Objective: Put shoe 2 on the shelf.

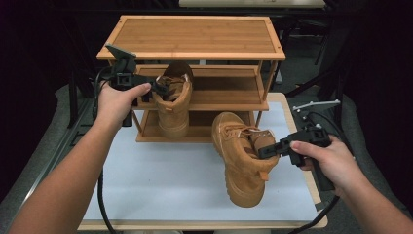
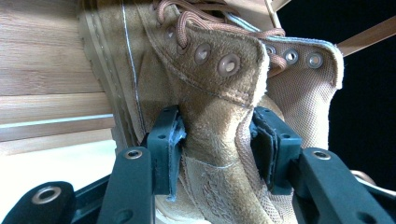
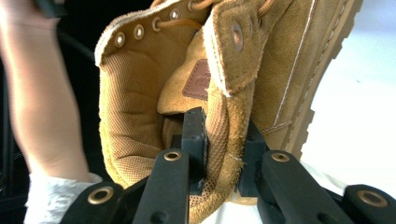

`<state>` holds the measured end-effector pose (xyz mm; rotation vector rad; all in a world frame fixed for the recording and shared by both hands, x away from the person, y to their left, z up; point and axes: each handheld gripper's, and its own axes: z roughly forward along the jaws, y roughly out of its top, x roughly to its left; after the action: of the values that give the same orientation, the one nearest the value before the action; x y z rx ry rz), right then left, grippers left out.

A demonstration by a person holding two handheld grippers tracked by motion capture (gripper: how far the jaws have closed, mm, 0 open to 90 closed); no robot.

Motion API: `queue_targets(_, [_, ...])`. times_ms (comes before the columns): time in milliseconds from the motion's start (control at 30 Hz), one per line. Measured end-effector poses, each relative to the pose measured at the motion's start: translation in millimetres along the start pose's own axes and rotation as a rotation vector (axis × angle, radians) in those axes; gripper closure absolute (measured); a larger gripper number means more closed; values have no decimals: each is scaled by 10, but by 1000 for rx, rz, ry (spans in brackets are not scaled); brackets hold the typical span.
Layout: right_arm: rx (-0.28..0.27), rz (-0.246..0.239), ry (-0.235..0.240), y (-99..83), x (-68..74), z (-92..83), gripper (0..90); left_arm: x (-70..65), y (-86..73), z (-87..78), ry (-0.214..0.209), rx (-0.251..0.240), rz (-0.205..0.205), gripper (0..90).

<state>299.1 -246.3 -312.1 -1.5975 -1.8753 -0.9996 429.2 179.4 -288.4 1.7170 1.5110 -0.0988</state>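
Note:
Two tan suede lace-up boots. My left gripper (image 1: 163,90) (image 2: 217,140) is shut on the collar of the left boot (image 1: 173,109) (image 2: 210,60), holding it toe-down in front of the wooden shoe rack's (image 1: 195,36) middle and bottom shelves. My right gripper (image 1: 267,151) (image 3: 224,144) is shut on the side of the collar of the right boot (image 1: 238,165) (image 3: 135,93). One jaw is inside the opening and one outside. That boot hangs tilted over the white mat (image 1: 160,180), its toe toward the front edge.
The three-tier rack stands at the back of the table, and its planks (image 2: 42,56) are close behind the left boot. Its top shelf is bare. Cables trail from both grippers. The person's left forearm (image 3: 42,93) crosses the right gripper view.

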Motion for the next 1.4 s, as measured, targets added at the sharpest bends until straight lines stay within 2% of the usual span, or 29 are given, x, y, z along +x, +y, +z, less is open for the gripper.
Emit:
queue_targets(67, [-31,-8,12,8,72,-77,779,2,-1,-2,0,0,1,554])
queue_targets(100, [-33,-30,19,13,115,-106,779,4,-2,-2,0,1,0,555])
queue_targets(400, [-70,-66,45,124,291,-156,779,4,6,-2,1,3,1,555])
queue_targets(533, [-83,-63,38,220,308,-121,779,0,1,0,1,1,0,556])
queue_targets(800, [-166,-58,47,513,275,-44,779,11,3,-1,-7,2,-3,556])
queue_targets(933, [-228,-58,29,727,256,58,780,20,3,-1,-11,2,3,557])
queue_targets(1033, [-256,-43,14,900,235,176,779,23,3,-2,-13,2,4,557])
queue_targets(1167, [-300,-24,14,1101,208,339,779,28,3,3,-17,-1,3,557])
queue_targets(1300, [-354,-14,-5,1207,219,431,779,43,4,1,-25,-2,4,558])
queue_targets(1400, [-395,-28,-15,1249,236,522,779,47,6,7,-26,-5,5,558])
